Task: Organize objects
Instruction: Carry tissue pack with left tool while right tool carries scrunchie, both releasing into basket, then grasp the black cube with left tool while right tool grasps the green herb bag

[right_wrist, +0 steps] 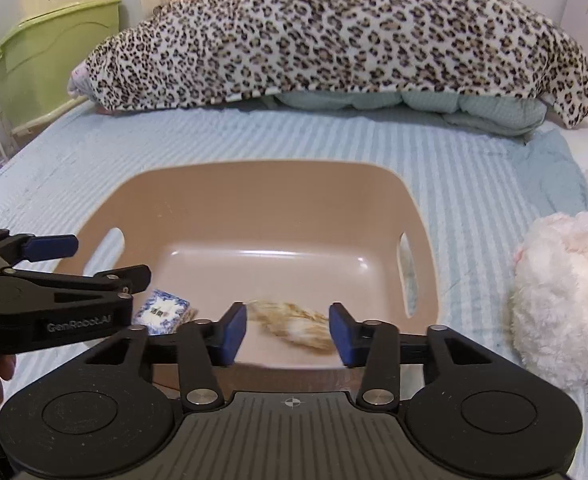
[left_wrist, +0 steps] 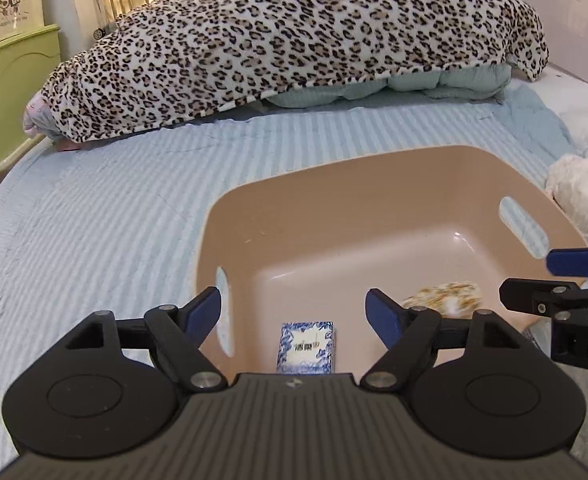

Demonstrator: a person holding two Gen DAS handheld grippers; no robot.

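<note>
**Bed with basin and two items inside**

A bed (left_wrist: 94,220) covered with a pale blue striped quilt is seen, with a leopard-print blanket (left_wrist: 294,40) heaped over a mint-green duvet (left_wrist: 413,84) at the far end. A green storage bin (right_wrist: 58,52) stands beside the bed, and a white fluffy plush (right_wrist: 561,300) lies on the quilt to the right.

A tan plastic basin (left_wrist: 373,184) with a slot handle in each side wall is set on the quilt. Two things are held in it: a small flat packet (left_wrist: 307,346), printed in blue and white with a pale label at its centre, lies flat on the basin floor near the front left; a cream and golden-brown patterned item (right_wrist: 294,322), blurred in both views, lies to its right, apart from the packet.

The left gripper (left_wrist: 294,312) is held above the packet with its blue-padded jaws spread wide and nothing between them. The right gripper (right_wrist: 288,330) is likewise parted and empty, with the patterned item seen between its pads.
</note>
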